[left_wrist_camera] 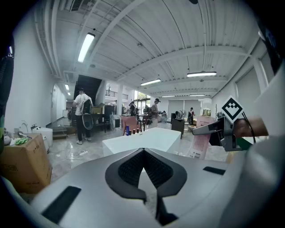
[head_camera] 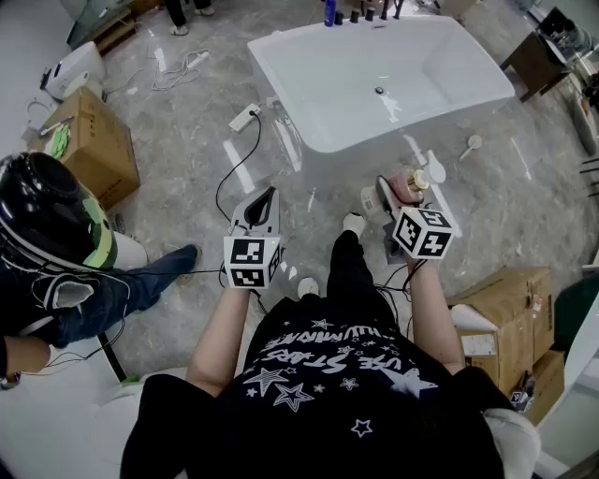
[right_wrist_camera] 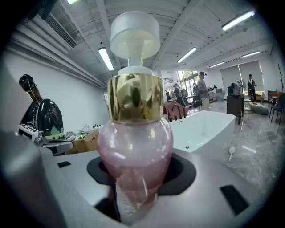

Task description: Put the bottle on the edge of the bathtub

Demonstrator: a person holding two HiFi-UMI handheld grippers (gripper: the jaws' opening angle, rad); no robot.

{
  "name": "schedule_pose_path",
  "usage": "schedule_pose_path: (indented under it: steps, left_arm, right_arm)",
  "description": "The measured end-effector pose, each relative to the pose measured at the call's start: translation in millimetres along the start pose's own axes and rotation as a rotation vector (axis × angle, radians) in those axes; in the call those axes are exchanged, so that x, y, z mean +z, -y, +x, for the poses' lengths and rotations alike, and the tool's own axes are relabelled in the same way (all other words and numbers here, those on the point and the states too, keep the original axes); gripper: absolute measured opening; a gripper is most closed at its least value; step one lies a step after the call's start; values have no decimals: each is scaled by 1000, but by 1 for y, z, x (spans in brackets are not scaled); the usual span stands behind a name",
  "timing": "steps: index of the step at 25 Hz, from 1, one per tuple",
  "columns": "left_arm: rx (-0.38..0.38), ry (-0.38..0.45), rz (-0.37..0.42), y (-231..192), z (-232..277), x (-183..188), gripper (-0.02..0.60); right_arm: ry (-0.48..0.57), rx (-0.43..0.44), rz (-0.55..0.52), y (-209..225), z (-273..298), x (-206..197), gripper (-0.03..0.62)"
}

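A pink round-bodied bottle [head_camera: 409, 186] with a gold collar and a white pump top stands upright between the jaws of my right gripper [head_camera: 398, 194], which is shut on it. In the right gripper view the bottle [right_wrist_camera: 135, 151] fills the middle and hides the fingertips. The white bathtub [head_camera: 269, 73] stands on the floor just ahead of both grippers, its near rim a short way beyond the bottle. My left gripper [head_camera: 270, 194] is level with the right one and to its left, its jaws shut to a point with nothing in them. In the left gripper view the bathtub [left_wrist_camera: 142, 139] lies straight ahead.
Several small bottles [head_camera: 360, 13] stand on the tub's far rim. A power strip with a black cable [head_camera: 245, 117] lies left of the tub, and a white scoop [head_camera: 471, 144] to its right. Cardboard boxes [head_camera: 94, 145] [head_camera: 510, 313] flank me. A crouching person in a helmet [head_camera: 47, 224] is at the left.
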State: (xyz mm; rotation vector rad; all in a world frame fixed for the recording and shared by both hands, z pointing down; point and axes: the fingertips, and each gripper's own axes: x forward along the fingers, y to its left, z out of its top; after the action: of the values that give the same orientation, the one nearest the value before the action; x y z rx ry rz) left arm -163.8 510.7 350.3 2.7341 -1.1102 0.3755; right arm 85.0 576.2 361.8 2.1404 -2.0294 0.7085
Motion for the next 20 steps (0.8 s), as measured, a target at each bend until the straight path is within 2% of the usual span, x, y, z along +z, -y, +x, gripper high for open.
schedule_pose_path:
  steps: [6, 11, 20]
  left_arm:
    - [3, -17, -12, -2, 3, -10, 14]
    - [-13, -34, -10, 6, 19, -13, 14]
    - [-23, -65, -7, -1, 90, -5, 14]
  right_arm:
    - [5, 2, 17, 0, 1, -5, 222]
    - [-7, -16, 38, 17, 7, -9, 222]
    - [8, -45, 57, 64, 49, 13, 224]
